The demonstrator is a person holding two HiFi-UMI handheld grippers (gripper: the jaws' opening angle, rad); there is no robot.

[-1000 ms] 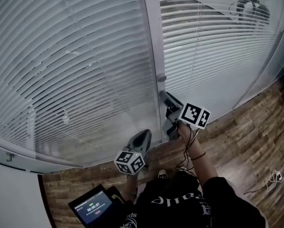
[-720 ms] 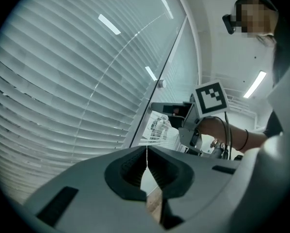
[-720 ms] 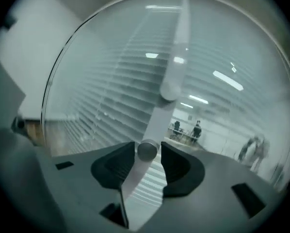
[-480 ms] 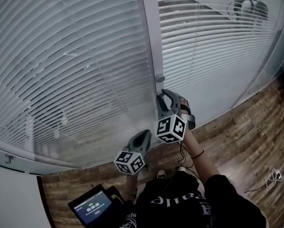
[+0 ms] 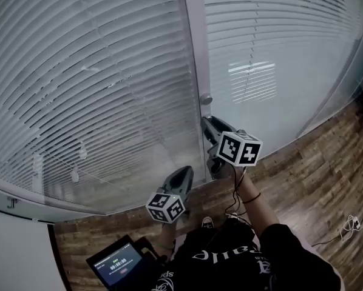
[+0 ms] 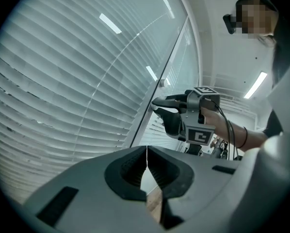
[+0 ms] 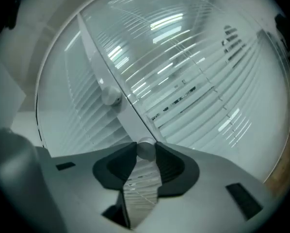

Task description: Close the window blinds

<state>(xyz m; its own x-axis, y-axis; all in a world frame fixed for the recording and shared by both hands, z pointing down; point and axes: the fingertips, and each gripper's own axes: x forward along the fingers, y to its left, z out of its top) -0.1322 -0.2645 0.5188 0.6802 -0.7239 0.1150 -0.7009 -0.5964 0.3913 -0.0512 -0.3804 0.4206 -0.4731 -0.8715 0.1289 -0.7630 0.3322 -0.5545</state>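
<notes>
White slatted blinds sit behind glass on both sides of a grey frame post. The right blind has its slats turned flat, and the left blind shows slim gaps. My right gripper reaches the post just under an upper round knob. In the right gripper view, the right gripper is shut on a lower round knob, with the upper knob beyond it. My left gripper hangs lower and left, clear of the glass. The left gripper is shut on nothing.
Wood floor runs along the foot of the glass wall. A tablet with a lit screen sits at the bottom left by the person's body. A white cable lies on the floor at far right.
The right gripper twisted at the knob and its marker cube swung round and back. The right blind's slats went from gapped, showing things behind, to flat. The left gripper stayed put.
</notes>
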